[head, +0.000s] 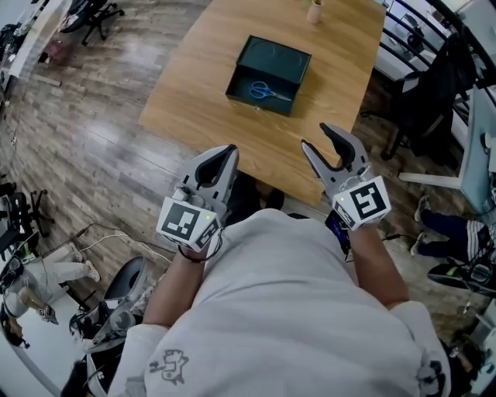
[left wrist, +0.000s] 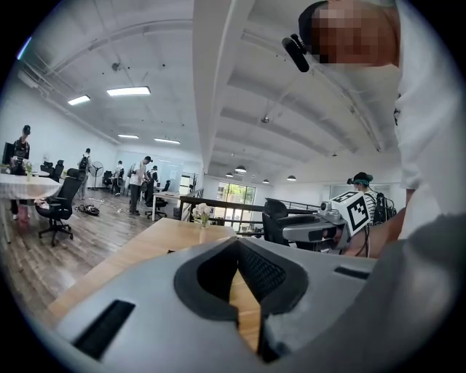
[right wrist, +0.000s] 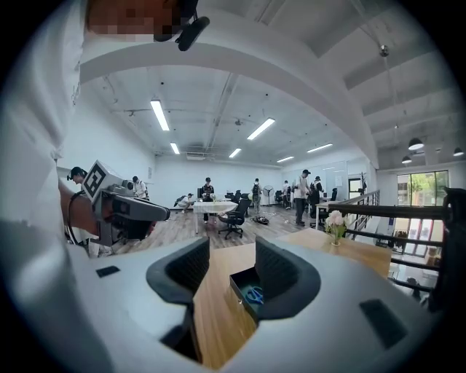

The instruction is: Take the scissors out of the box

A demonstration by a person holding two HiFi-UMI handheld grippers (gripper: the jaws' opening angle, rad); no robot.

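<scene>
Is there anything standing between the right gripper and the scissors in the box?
Nothing visible does. Only bare table and the near wall of the open box lie between the right gripper and the scissors; the box has no lid on.

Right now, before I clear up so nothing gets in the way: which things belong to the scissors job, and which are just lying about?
Job in hand:
scissors
box, open, holding them
right gripper, open, empty
left gripper, shut, empty

Lying about:
vase at the table's far end
chair out on the floor
</scene>
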